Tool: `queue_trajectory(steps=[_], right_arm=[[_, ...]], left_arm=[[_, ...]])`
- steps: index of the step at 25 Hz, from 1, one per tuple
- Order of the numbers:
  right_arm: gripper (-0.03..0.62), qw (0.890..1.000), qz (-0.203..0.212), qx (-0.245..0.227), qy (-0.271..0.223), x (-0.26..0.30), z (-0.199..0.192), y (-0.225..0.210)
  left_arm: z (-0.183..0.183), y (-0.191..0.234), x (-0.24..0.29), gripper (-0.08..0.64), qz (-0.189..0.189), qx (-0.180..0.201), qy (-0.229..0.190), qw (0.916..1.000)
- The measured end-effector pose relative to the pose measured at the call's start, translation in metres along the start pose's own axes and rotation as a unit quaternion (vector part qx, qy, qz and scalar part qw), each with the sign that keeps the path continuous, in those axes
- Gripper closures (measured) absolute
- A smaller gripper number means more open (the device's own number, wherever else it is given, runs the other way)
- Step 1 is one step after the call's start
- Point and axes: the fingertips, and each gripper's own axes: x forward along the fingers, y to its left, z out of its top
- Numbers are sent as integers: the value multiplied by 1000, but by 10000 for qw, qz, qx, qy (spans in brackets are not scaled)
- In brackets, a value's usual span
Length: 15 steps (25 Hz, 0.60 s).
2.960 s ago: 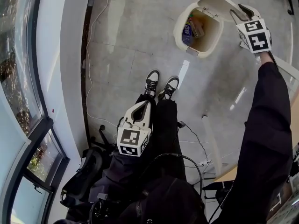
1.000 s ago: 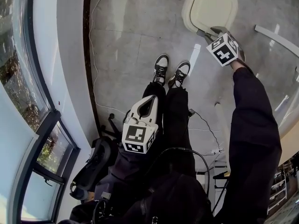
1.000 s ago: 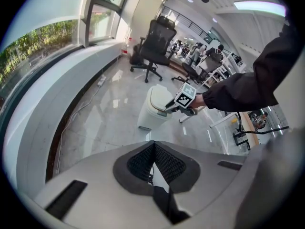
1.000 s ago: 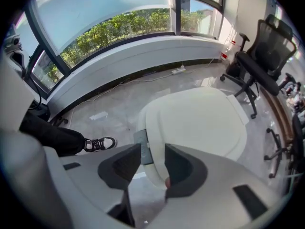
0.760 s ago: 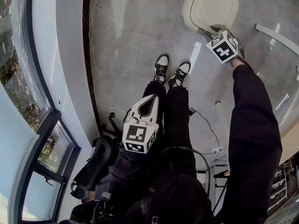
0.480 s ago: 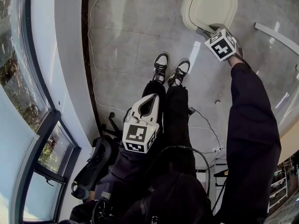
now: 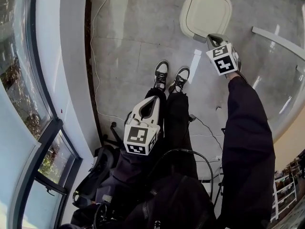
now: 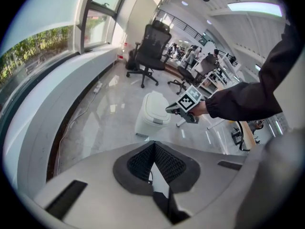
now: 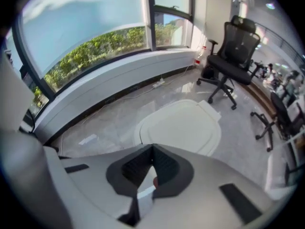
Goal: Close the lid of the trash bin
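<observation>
The trash bin (image 7: 206, 12) stands on the grey floor at about 1 o'clock from the person's shoes (image 7: 162, 74), its cream lid (image 9: 181, 125) lying flat and closed. The right gripper (image 7: 213, 36) hangs just off the bin's edge at 5 o'clock. It points down at the lid, clear of it, with the jaws brought together on nothing. The left gripper (image 7: 153, 99) rests over the person's thighs, its jaws likewise together and empty.

A thin cable (image 7: 94, 56) trails over the floor at 9 o'clock of the bin, beside the curved sill and window (image 7: 19, 80). A black office chair (image 9: 233, 56) stands beyond the bin at 1 o'clock in the right gripper view, well apart from it. A white bar (image 7: 276, 37) crosses the floor at 3 o'clock of the right gripper. Nothing lies between that gripper and the lid.

Three seconds ago the lid stood raised with rubbish showing inside and the right gripper at its edge; now it is down. A second ago that gripper sat against the bin's near rim with its jaws wide; it has since come away and closed. The left gripper has kept its place.
</observation>
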Motion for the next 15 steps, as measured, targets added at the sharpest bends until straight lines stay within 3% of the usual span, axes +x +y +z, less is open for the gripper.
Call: queue_trajectory(steps=[4,7,12,15], right_arm=[[584,9936,-143,920,-641,-79,21,16],[584,9836,-321,1322,-1181,-147,42,24],[584,9634,-675,1581,-2057,-274,85,42],[586,9589,-949,1300,-2339,-357,105,65]], left_arm=[[46,-25,-25,558,-137,246,-362,9989],[91,-44,-44,558,-230,519,-761,9955],[167,-81,-96,558,-367,898,-1446,9847],[200,-114,-141,558,-524,1014,-1753,9779]])
